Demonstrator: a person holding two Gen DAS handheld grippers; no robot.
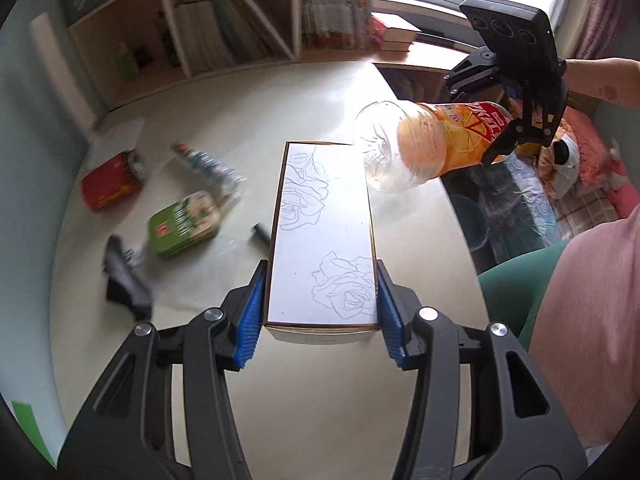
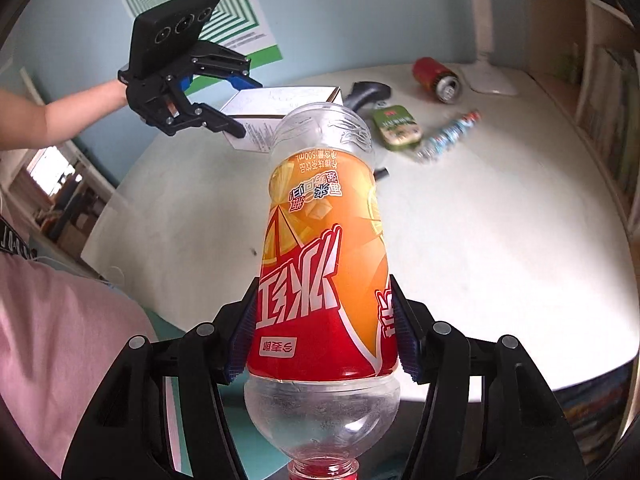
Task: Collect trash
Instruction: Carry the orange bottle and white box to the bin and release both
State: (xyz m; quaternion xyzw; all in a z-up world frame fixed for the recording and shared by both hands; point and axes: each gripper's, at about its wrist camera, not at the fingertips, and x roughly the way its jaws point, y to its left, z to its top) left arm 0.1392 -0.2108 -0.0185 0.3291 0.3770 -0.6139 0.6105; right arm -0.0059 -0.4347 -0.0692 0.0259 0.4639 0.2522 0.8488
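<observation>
- My left gripper (image 1: pixel 320 300) is clamped on the near end of the rose-printed box (image 1: pixel 324 232), which fills the centre of the left wrist view; its long axis runs straight away from me, far end toward the upper middle.
- My right gripper (image 2: pixel 320 332) squeezes the orange-labelled bottle (image 2: pixel 324 260) low on its label, cap toward the camera, base pointing away up the frame.
- Risk: the box is held only at one end and could pivot or slip between the pads.
- Risk: the bottle's base hangs near the box's far corner; I judge they could collide.
- The red can (image 2: pixel 436 78), green tin (image 2: pixel 396 126) and crushed bottle (image 2: pixel 448 138) lie on the table (image 2: pixel 500 240), upper right.
</observation>
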